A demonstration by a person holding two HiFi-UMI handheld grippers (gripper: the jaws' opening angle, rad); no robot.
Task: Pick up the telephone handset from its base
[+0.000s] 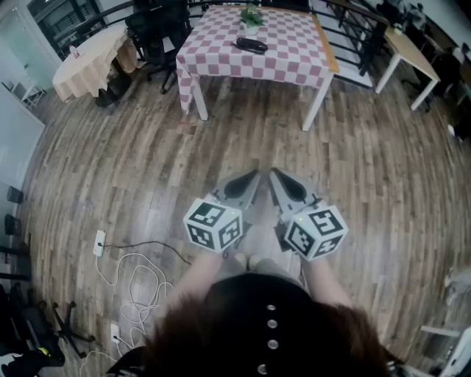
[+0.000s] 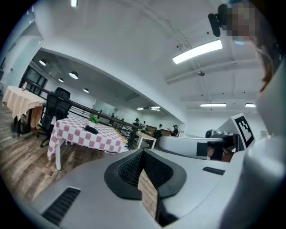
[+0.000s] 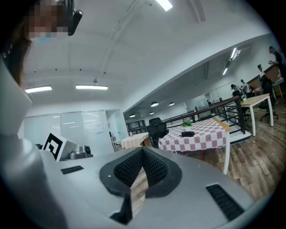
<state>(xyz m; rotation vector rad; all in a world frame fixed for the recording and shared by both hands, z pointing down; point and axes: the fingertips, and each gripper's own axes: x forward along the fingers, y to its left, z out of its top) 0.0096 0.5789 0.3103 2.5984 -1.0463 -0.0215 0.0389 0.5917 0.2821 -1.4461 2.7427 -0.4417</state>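
Observation:
The black telephone point(image 1: 251, 45) lies on a table with a pink-and-white checked cloth point(image 1: 287, 62), far ahead across the wooden floor. It also shows small in the left gripper view point(image 2: 91, 129) and in the right gripper view point(image 3: 187, 133). My left gripper point(image 1: 252, 177) and right gripper point(image 1: 274, 175) are held side by side close to my body, pointing roughly level toward that table. Both are shut with nothing between the jaws, as the left gripper point(image 2: 143, 152) and the right gripper point(image 3: 143, 150) show in their own views. A wide stretch of floor separates them from the telephone.
A small potted plant point(image 1: 251, 16) stands behind the telephone. A black office chair point(image 1: 154, 29) and a round table with a beige cloth point(image 1: 92, 59) are at the far left, a wooden table point(image 1: 412, 51) at the far right. White cables point(image 1: 132, 276) lie on the floor at my left.

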